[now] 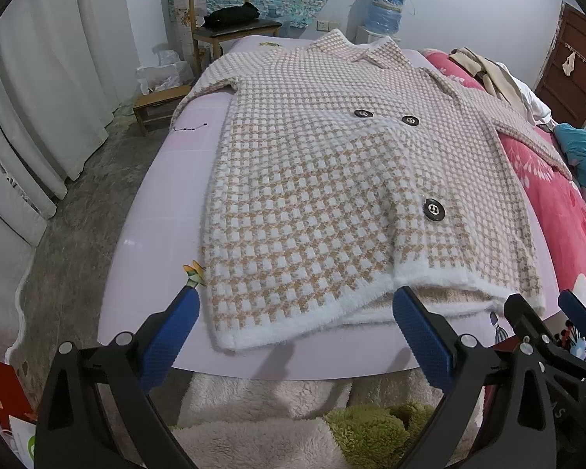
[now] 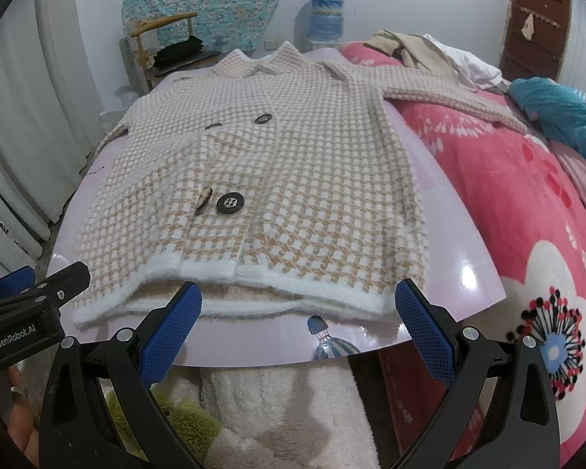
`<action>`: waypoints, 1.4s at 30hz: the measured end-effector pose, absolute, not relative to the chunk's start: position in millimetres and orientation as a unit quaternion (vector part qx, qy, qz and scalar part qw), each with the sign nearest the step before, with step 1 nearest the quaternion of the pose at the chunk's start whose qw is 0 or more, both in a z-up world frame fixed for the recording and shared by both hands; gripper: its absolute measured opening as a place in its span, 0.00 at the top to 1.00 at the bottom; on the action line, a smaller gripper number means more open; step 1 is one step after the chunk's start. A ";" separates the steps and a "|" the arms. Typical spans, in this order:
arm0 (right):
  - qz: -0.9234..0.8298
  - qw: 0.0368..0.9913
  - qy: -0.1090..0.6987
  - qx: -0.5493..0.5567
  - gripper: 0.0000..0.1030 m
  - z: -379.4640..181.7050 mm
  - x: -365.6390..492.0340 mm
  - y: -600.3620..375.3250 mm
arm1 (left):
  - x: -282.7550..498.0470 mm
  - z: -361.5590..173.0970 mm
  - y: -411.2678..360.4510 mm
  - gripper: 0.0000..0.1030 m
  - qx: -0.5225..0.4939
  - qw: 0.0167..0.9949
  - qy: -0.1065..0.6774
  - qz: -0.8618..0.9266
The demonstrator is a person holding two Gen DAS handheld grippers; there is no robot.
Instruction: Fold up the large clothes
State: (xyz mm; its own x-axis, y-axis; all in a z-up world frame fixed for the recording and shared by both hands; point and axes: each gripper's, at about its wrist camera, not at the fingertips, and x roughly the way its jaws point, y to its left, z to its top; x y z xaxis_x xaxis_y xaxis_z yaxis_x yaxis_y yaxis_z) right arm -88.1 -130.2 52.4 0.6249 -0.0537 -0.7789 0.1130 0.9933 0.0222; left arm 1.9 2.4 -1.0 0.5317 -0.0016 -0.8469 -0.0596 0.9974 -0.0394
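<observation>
A fuzzy beige-and-white houndstooth coat (image 1: 332,179) with black buttons lies flat, front up, on a glossy lilac board (image 1: 156,211); its white hem faces me. It also shows in the right wrist view (image 2: 277,179), with one sleeve stretched right over the pink blanket. My left gripper (image 1: 297,312) is open and empty, its blue pads (image 1: 168,336) just short of the hem's left half. My right gripper (image 2: 299,308) is open and empty at the hem's right half. The right gripper shows in the left wrist view (image 1: 547,320).
A pink flowered blanket (image 2: 527,203) covers the bed to the right, with a teal cloth (image 2: 558,113) and beige clothes (image 2: 410,47) on it. A wooden chair (image 1: 230,27), a low stool (image 1: 156,105) and curtains (image 1: 39,97) stand at left. Fluffy white and green fabric (image 1: 277,422) lies below the board.
</observation>
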 end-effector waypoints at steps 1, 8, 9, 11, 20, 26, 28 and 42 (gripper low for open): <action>-0.046 0.901 0.431 0.035 0.08 52.3 -87.9 -130.1 | 1.8 -0.9 2.4 0.05 -0.032 0.875 0.484 0.017; -0.046 0.900 0.431 0.035 0.08 51.5 -87.9 -128.2 | 0.7 -0.5 6.8 0.05 -0.032 0.875 0.483 0.018; -0.046 0.900 0.431 0.035 0.08 51.5 -87.8 -128.5 | 1.0 -0.9 7.2 0.05 -0.032 0.875 0.483 0.017; -0.046 0.900 0.431 0.035 0.08 51.3 -87.7 -128.2 | 0.7 -0.6 7.7 0.05 -0.033 0.875 0.483 0.017; -0.048 0.901 0.430 0.030 0.08 52.3 -87.1 -125.2 | 0.9 1.7 8.2 0.05 -0.032 0.876 0.482 0.018; -0.047 0.902 0.429 0.029 0.08 52.7 -87.4 -125.3 | 2.4 3.3 13.0 0.05 -0.034 0.876 0.481 0.019; -0.046 0.903 0.427 0.026 0.08 53.2 -87.4 -123.4 | 2.6 3.6 13.9 0.05 -0.034 0.876 0.481 0.019; -0.045 0.901 0.430 0.029 0.08 55.2 -87.5 -126.2 | 2.5 2.6 14.3 0.05 -0.035 0.876 0.481 0.020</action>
